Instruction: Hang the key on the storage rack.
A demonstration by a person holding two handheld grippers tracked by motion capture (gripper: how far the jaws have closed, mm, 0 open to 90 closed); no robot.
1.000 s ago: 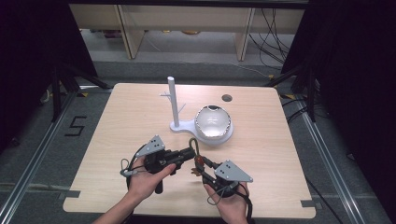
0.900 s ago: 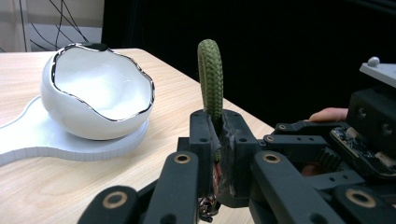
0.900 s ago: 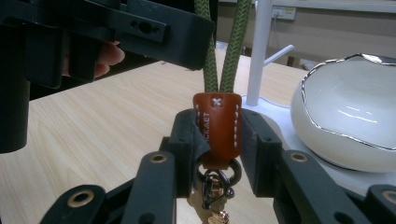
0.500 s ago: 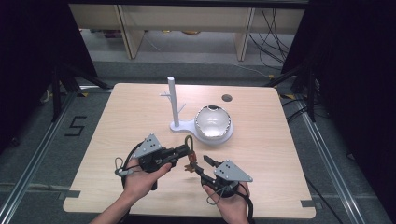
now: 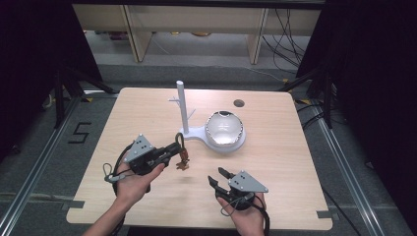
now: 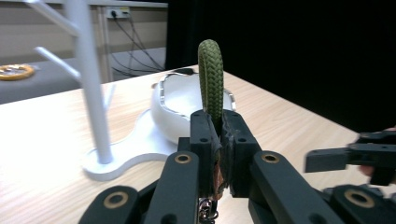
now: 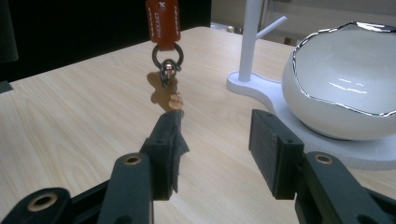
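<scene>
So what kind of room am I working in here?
Probably a lab or data-recording bay, not a home: a bare wooden table ringed by black curtains, floor rails with a taped number "5", and loose cables under benches behind.

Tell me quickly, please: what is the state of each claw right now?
Left claw: closed on the green braided keychain loop; the orange tag hangs below.
Right claw: open, holding nothing.
</scene>
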